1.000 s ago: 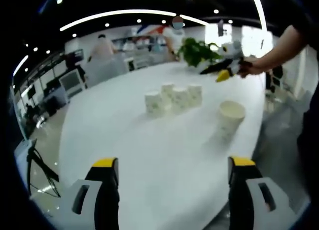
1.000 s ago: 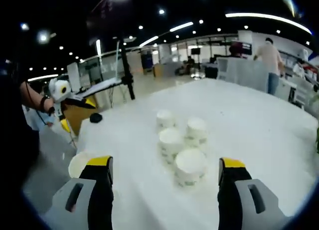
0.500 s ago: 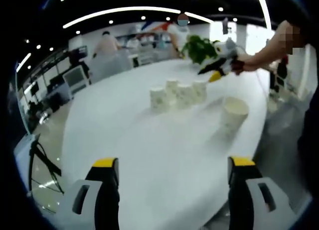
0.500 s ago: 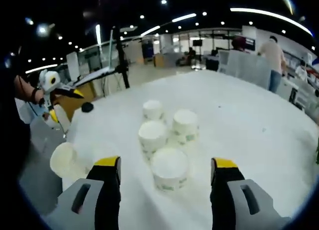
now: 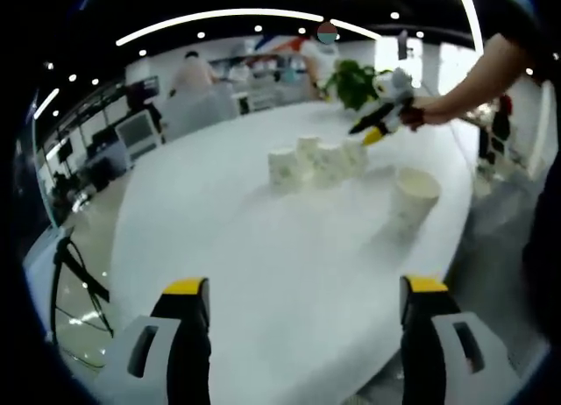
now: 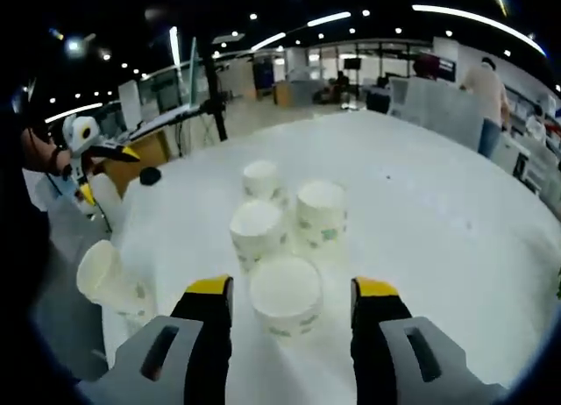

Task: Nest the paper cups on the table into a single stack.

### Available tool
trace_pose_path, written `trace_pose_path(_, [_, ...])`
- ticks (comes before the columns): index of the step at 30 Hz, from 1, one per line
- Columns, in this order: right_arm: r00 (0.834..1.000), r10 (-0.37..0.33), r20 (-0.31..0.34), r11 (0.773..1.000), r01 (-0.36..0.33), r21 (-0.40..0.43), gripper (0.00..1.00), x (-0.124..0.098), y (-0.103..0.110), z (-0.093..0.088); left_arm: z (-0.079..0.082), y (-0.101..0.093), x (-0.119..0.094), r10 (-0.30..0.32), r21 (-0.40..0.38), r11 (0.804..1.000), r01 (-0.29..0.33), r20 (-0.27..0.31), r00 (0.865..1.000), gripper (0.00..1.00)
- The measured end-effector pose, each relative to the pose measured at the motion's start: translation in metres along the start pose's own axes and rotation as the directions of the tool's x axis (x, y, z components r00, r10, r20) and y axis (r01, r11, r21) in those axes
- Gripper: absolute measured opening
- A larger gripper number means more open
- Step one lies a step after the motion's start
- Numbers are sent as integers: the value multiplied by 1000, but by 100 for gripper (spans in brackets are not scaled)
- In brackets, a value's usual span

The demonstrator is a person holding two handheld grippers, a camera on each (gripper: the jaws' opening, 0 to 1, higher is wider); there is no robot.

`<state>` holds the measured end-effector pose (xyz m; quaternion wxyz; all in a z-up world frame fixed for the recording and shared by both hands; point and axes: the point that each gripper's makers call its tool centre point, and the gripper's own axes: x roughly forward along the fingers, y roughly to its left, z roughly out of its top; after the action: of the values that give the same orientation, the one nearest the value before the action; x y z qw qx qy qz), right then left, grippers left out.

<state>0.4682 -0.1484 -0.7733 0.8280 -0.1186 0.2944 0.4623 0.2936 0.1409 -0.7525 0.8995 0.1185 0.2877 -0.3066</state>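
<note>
Much is soft and small here. In the left gripper view the four upside-down white paper cups with green print (image 5: 317, 162) overlap into one pale cluster far ahead of the left gripper (image 5: 304, 310), so which of them touch cannot be told; their print is unreadable. The right gripper (image 5: 375, 130) comes in at the upper right, held by a person's hand (image 5: 419, 116), its tips blurred just beside the far end of the cluster. A single white paper cup standing mouth-up (image 5: 415, 194) sits apart from the cluster, ahead and to the right of the left gripper's jaws. The green leafy plant (image 5: 354, 81) behind is partly covered by the incoming tool. The white round table (image 5: 263, 256) runs off the view at the bottom.

In the right gripper view the nearest inverted cup (image 6: 285, 297) lies between the jaws of the right gripper (image 6: 292, 289), which stand apart on either side without clearly touching it. The three others (image 6: 289, 212) sit just beyond. The upright cup (image 6: 103, 278) is off to the left of the jaws, and the left gripper (image 6: 88, 151) shows at the far left, too small to judge there.

The left gripper's jaws are wide apart, holding nothing.

Compared with half a second ago, the right gripper's jaws have narrowed and the nearest cup now sits between them rather than ahead.
</note>
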Motion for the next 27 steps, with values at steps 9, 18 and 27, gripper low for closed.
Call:
trace_pose_path(9, [1000,22,-3,1000,-22,-13,38,1,1,2,-1,0,-2,5,-2,1000,-5,-5,1000,88])
trace_pose_path(18, [999,48,-19,998,-49,-31,33,5,6,-1,-2,0,-2,7,-6,1000,-7,-5,1000,88])
trace_pose_path(27, [999,45,-25,997,-46,-60,33,4,8,1,-3,2,-3,11,-15,1000,-11,-4,1000,87])
